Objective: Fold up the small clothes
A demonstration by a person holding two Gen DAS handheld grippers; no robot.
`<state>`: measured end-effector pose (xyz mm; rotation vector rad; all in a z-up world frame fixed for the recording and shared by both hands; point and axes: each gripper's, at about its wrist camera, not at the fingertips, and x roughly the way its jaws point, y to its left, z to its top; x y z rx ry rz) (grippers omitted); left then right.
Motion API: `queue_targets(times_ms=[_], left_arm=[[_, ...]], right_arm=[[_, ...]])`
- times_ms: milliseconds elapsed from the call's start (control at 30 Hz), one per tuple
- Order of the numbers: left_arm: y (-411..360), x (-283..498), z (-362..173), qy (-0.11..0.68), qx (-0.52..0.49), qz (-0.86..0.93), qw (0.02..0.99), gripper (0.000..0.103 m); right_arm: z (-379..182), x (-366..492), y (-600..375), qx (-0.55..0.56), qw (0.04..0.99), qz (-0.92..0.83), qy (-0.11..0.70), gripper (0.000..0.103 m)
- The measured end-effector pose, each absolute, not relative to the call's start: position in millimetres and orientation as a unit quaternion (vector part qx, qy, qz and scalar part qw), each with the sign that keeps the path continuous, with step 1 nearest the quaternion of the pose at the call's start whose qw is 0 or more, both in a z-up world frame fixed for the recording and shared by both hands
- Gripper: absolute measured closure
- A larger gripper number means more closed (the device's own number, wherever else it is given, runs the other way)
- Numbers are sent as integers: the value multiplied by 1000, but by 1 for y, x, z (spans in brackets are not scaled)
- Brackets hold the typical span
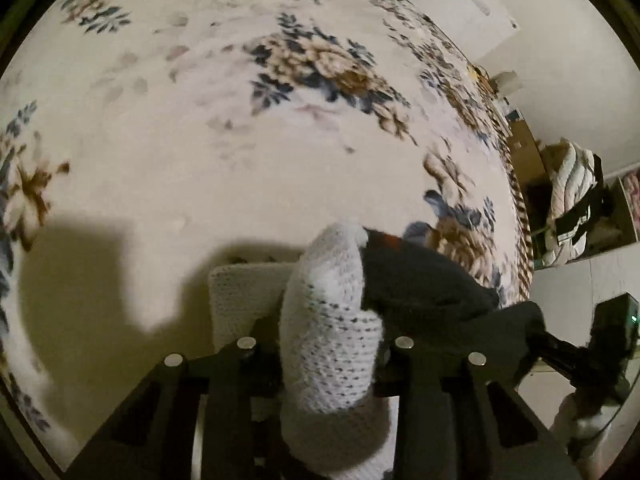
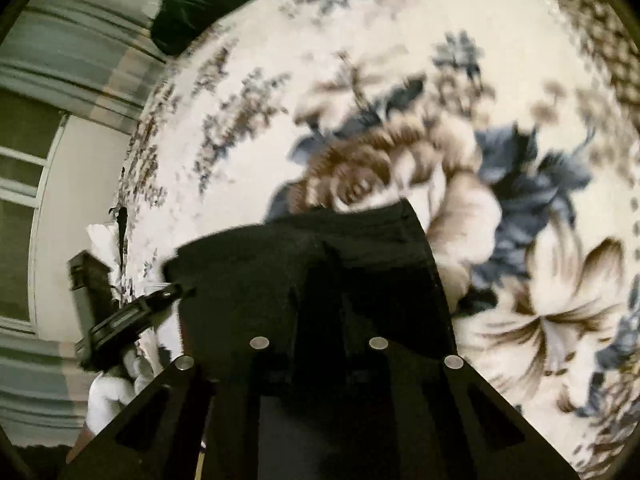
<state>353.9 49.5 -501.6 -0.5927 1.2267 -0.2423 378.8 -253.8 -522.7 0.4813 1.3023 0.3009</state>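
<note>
Floral bedspread [image 1: 200, 140]; L view shows white knit [image 1: 332, 320], R only dark cloth [image 2: 312, 264].

Left gripper [image 1: 326, 336] closed on a white knit sock [image 1: 332, 320], held above a floral bedspread [image 1: 224, 128]. A dark garment [image 1: 424, 284] hangs to its right, meeting the right gripper [image 1: 560, 354]. Laundry pile [image 1: 572, 200] beyond the bed edge.

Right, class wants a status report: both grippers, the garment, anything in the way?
Left gripper shut on white knit sock. Right gripper shut on dark garment. Both lifted over floral bedspread. Nothing in the way.
</note>
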Motion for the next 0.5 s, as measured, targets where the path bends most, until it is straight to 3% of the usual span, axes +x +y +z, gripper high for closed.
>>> queue_targets(times_ms=[67,167,233,267,333,400,500], left_arm=[[48,362,-509,574,-283,-120,759,70],[46,368,-503,580,-284,-130,753,63],[51,364,-493,581,-300,-137,744,52],[55,361,-489,579,-315,-142,738,47],[71,344,-478,559,-357,-149,734,22],[84,324,-474,541,-393,-150,728,13],[93,291,-479,549,-411,-128,717,13]], right_arm=[[-513,376,-260,199,773,119,590,87],[-545,389,-274,210,749,82,623,86],[-564,396,-275,215,723,97,649,84],[-566,397,-275,224,713,108,655,78],[-565,398,-278,237,701,127,661,55],[-560,392,-287,246,700,148,654,4],[-569,380,-304,253,688,153,662,0]])
